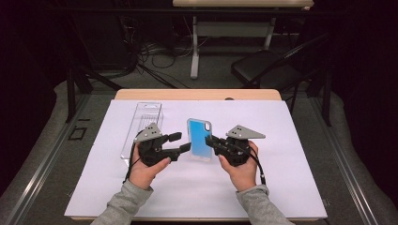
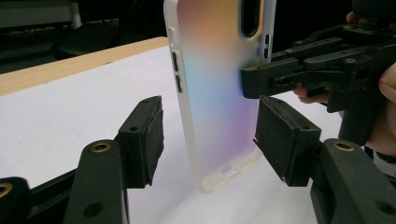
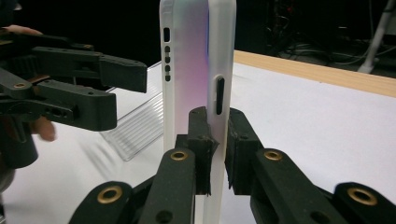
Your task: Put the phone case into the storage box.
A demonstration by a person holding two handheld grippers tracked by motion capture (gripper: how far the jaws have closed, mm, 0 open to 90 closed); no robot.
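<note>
So the phone case is standing upright in the middle of the white sheet on the tabletop, camera cutout at the far end up top, blue-looking from above and kind of iridescent pink/orange up close. The right tool is pinching it by its right edge, pads clamped tight on the thin side wall, you can see that really clearly in the right gripper view where the case edge sits squeezed between the two black pads. The left tool is spread, its pads sit either side of the case's lower part without pressing on it, gaps on both sides in the left gripper view. Case bottom looks like it's at or just above the sheet, can't tell if it actually touches. Over on the left and a bit farther back, a clear plastic package lies flat on the sheet, just beside the left hand
</note>
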